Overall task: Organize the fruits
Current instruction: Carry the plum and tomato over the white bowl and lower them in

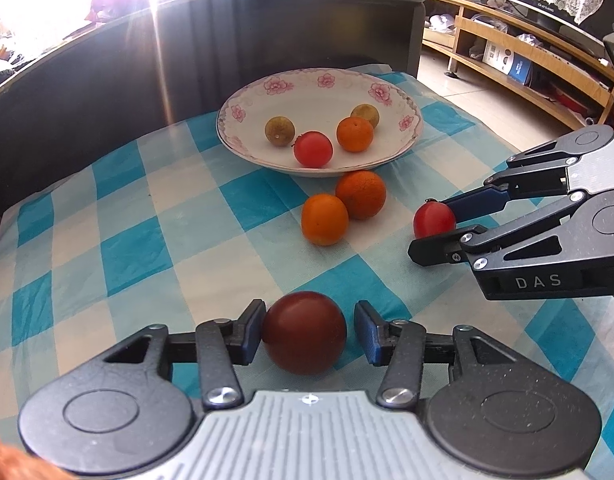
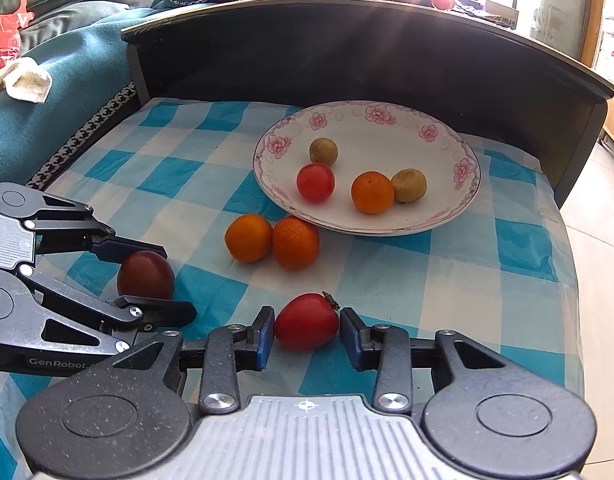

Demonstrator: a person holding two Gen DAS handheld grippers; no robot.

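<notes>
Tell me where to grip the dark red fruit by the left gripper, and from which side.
Grip the dark red fruit across its widest middle, coming in low from the near table edge. It is round and smooth, so a higher hold could slip off. The left gripper already has a finger on each side.

Left gripper (image 1: 309, 332) has black speckled linkages, silver screws, blue finger pads. Right gripper (image 2: 307, 334) matches, with a ribbed grey centre plate

3 oranges (image 2: 372, 192), 3 tomatoes (image 2: 315, 182), 2 brownish-green fruits (image 2: 323, 151), 1 plate (image 2: 465, 196).
</notes>
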